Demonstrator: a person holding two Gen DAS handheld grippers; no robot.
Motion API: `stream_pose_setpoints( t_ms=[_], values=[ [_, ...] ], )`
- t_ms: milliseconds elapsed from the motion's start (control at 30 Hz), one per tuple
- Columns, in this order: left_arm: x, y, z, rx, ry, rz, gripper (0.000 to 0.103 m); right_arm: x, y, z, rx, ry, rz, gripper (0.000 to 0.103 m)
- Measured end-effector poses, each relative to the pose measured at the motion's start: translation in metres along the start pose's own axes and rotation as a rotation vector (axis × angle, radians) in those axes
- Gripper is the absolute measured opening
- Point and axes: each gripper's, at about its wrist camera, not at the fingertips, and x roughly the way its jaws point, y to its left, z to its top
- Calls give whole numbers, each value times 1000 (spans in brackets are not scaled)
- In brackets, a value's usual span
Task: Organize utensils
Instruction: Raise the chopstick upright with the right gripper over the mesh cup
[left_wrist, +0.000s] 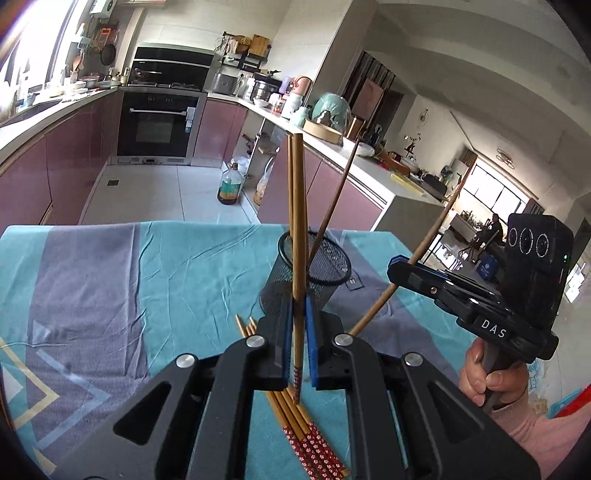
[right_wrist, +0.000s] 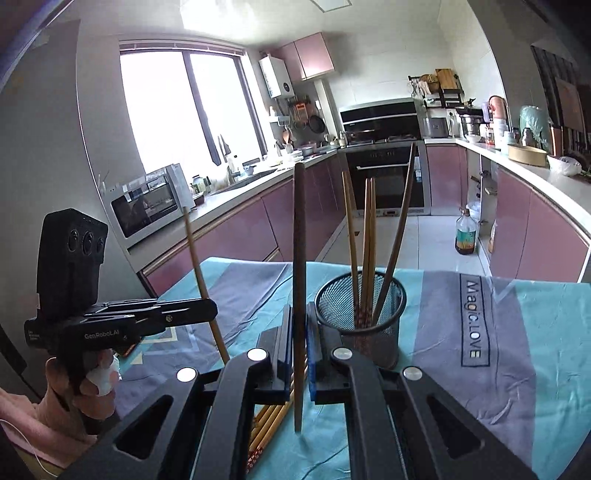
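Table (right_wrist: 517, 332) under a teal and grey cloth carries a black mesh cup (right_wrist: 360, 314) toward its far edge, with four chopsticks standing inside. Loose chopsticks (left_wrist: 306, 435) lie near the near edge. Left gripper (left_wrist: 298, 332) pinches one patterned chopstick (left_wrist: 298, 221) upright; right gripper (right_wrist: 298, 343) is clamped on a dark chopstick (right_wrist: 298, 258).

A teal and grey tablecloth (right_wrist: 517, 332) covers the table (printed "Magic.LOVE" at one side); an oil bottle (left_wrist: 231, 184) stands on the tiled floor (left_wrist: 155, 192); a built-in oven (left_wrist: 157, 123) sits among mauve cabinets (right_wrist: 236, 236); a microwave (right_wrist: 151, 199) rests on the counter.
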Motion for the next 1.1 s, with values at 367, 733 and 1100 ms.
stream_pose_setpoints(
  t_ms=[367, 733, 1100],
  values=[
    [-8, -9, 36, 15, -90, -14, 7, -15, -5, 30, -30, -67, -23, 5],
    [-3, -32, 83, 62, -181, -17, 7, -28, -15, 69, -63, -160, -58, 5],
    [29, -39, 93, 107, -139, 44, 7, -15, -28, 82, -51, -188, -95, 5]
  ],
)
